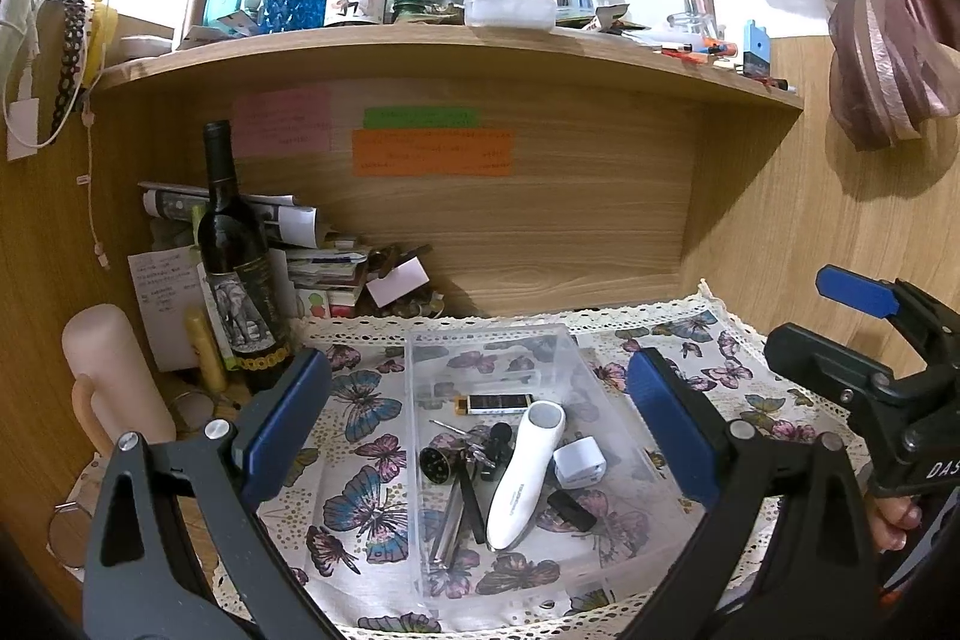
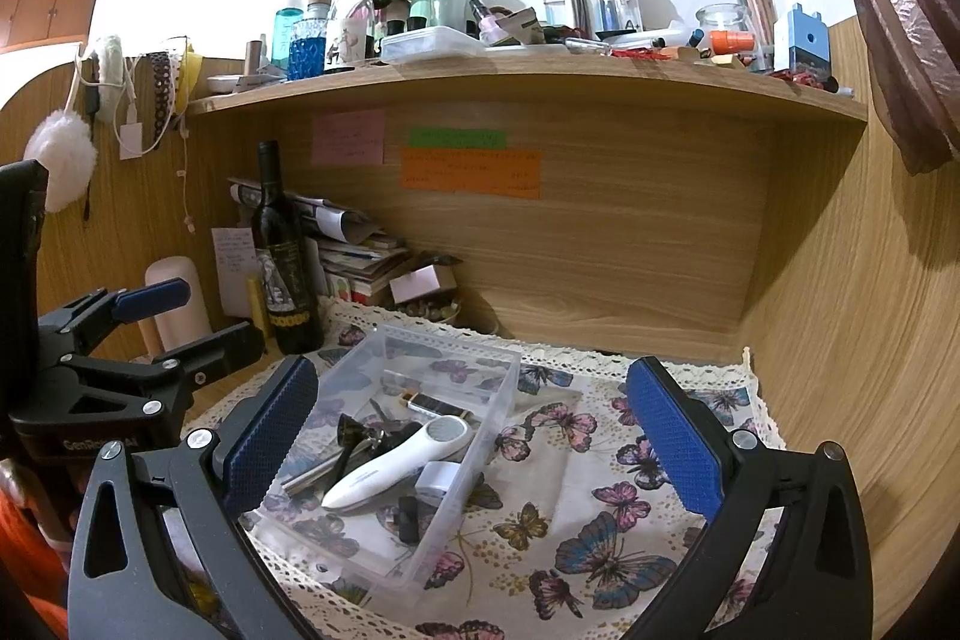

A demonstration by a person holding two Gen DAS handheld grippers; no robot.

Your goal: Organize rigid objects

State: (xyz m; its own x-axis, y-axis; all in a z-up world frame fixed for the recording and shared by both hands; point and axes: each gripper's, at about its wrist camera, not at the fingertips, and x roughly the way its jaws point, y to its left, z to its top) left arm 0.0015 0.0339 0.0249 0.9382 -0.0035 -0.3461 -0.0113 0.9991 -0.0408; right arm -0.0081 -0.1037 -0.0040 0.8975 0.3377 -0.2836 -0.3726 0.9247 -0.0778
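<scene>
A clear plastic box (image 1: 420, 520) (image 2: 498, 388) sits on the butterfly cloth (image 1: 354, 406) (image 2: 600, 532). Inside it lie a white handheld device (image 1: 522, 478) (image 2: 390, 472), a white cube charger (image 1: 577, 462) (image 2: 438, 478), a small black bar (image 1: 573, 511) (image 2: 408, 519), a lighter-like piece (image 1: 495, 403) (image 2: 432, 406), keys and metal tools (image 1: 462, 484) (image 2: 354, 445). My left gripper (image 1: 480, 400) hangs open above the box, nothing between its blue pads. My right gripper (image 2: 474, 424) also stands open, over the box's right side and the cloth.
A dark wine bottle (image 1: 237, 268) (image 2: 285, 256) stands at the back left beside stacked papers (image 1: 324, 262) and a pink cylinder (image 1: 111, 376). A crowded wooden shelf (image 1: 420, 46) (image 2: 540, 76) runs overhead. A curtain (image 1: 888, 58) hangs at the right. The other gripper (image 1: 888, 376) (image 2: 120, 370) shows at each view's edge.
</scene>
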